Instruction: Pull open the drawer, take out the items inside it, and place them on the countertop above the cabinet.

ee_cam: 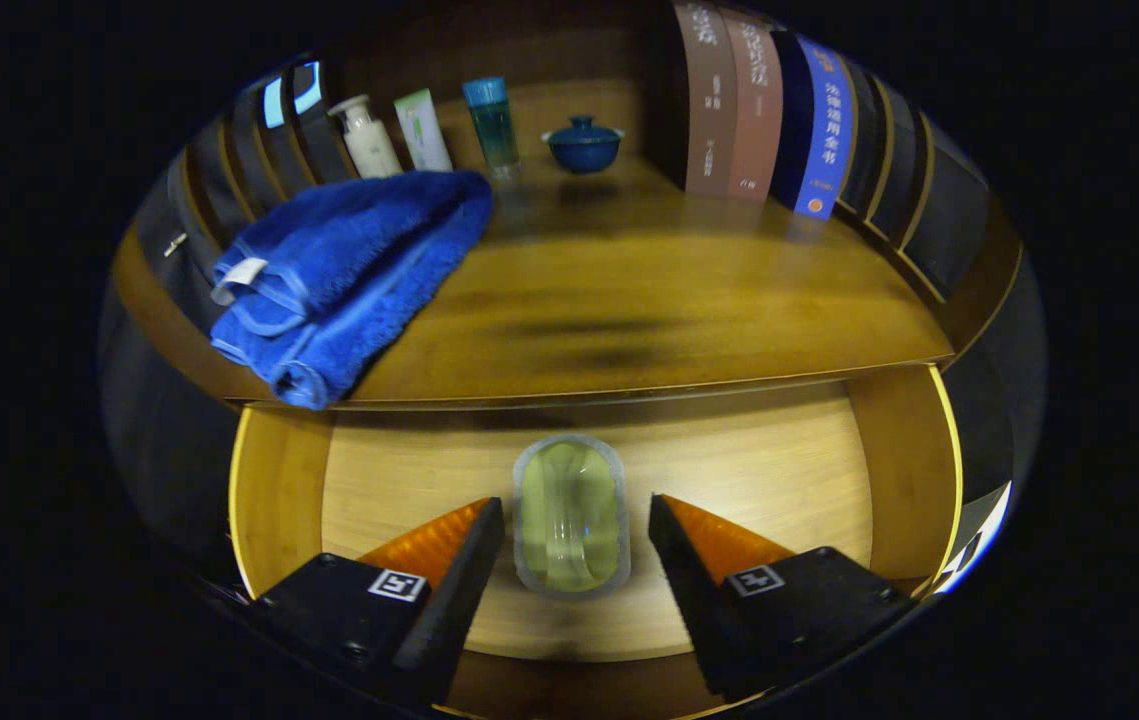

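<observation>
In the gripper view, the drawer (289,480) stood pulled open below the tabletop (649,300), its pale wooden floor exposed. The tongs (576,525) were spread wide, holding nothing, with one finger on each side of a clear oblong container with a greenish tint (570,515). That container lay on the drawer floor directly between the fingertips (477,540), at twelve o'clock from the tongs, with a gap on either side, so neither finger touched it.

Beyond the drawer, the tabletop carried a folded blue towel (349,275) at about ten o'clock from the tongs, one rolled end reaching the front edge above the drawer. Farther back, from eleven to twelve o'clock, stood a row of things: a white pump bottle (367,138), a white tube (423,130), a teal bottle (492,125) and a dark blue lidded bowl (583,145). At one o'clock a run of upright books (764,110) stood along the back, two brown spines beside a blue one, with darker volumes farther round to two o'clock.
</observation>
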